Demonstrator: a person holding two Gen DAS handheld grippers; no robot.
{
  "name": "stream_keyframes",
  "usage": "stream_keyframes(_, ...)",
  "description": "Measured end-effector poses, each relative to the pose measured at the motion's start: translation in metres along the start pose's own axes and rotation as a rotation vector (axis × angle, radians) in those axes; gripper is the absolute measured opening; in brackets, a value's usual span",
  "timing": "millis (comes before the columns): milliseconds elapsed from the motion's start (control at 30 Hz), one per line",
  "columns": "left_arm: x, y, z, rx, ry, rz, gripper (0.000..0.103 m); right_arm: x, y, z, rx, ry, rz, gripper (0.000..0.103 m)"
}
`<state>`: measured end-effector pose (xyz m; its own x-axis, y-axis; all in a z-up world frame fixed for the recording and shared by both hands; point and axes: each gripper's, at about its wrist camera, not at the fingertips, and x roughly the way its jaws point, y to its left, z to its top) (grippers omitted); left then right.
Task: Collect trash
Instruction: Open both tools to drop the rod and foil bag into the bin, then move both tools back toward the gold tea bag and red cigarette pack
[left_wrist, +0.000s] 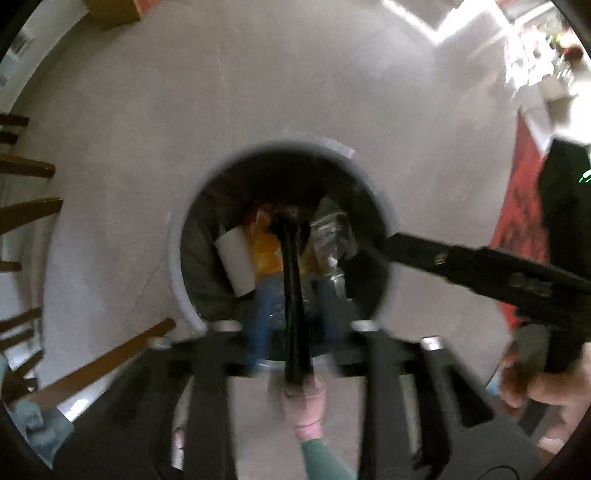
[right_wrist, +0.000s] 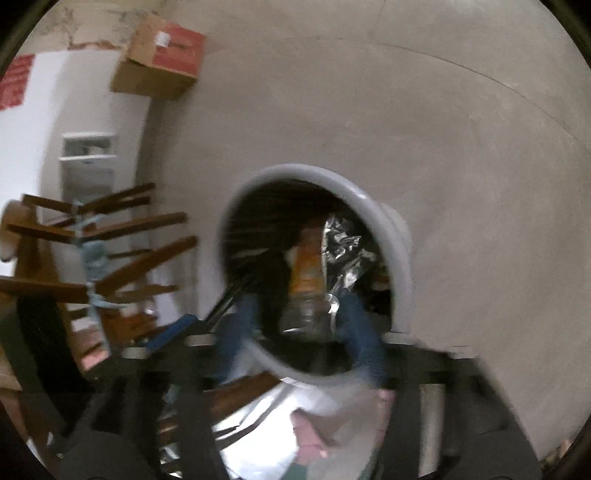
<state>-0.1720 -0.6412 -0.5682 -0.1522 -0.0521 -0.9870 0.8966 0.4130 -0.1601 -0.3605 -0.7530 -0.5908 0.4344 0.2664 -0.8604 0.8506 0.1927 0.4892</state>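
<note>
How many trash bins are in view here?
1. The grey round bin stands on the floor, open at the top, with trash inside. It shows in both wrist views. No second bin is visible, though the view edges are blurred.

A bin (left_wrist: 286, 243) is standing on the floor (left_wrist: 184, 129) below both grippers, its mouth facing up at them. Inside it, a paper cup (left_wrist: 236, 260) is lying to the left, a bottle (right_wrist: 304, 277) is sitting in the middle, and crumpled foil (right_wrist: 345, 251) is resting just right of the bottle, touching it. A wooden rack (right_wrist: 103, 251) is standing left of the bin, and a cardboard box (right_wrist: 160, 55) is sitting well beyond the rack, near the wall (right_wrist: 44, 129).
</note>
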Motion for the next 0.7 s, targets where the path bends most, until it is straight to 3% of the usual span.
stream_keyframes(100, 0.006, -0.007, -0.004, -0.017, 0.016, 0.026, 0.063, -0.01, -0.01, -0.004, 0.055, -0.017, 0.044, 0.064)
stream_keyframes(133, 0.003, -0.008, -0.007, -0.022, 0.02, 0.032, 0.078, -0.019, -0.011, -0.005, 0.066, -0.03, 0.057, 0.064)
stream_keyframes(167, -0.001, -0.009, -0.009, -0.025, 0.015, 0.042, 0.082, -0.028, -0.012, -0.009, 0.071, -0.041, 0.067, 0.064)
stream_keyframes(400, -0.067, -0.009, -0.025, -0.09, -0.03, 0.017, 0.083, -0.098, 0.003, -0.032, 0.052, -0.068, 0.097, 0.064)
stream_keyframes(533, -0.127, -0.019, -0.035, -0.098, -0.078, 0.014, 0.085, -0.139, 0.024, -0.045, -0.015, -0.048, 0.093, 0.064)
stream_keyframes(600, -0.167, -0.025, -0.041, -0.096, -0.125, 0.012, 0.093, -0.165, 0.038, -0.051, -0.061, -0.047, 0.087, 0.064)
stream_keyframes(700, -0.231, -0.034, -0.052, -0.077, -0.183, 0.003, 0.094, -0.207, 0.063, -0.062, -0.105, -0.065, 0.094, 0.065)
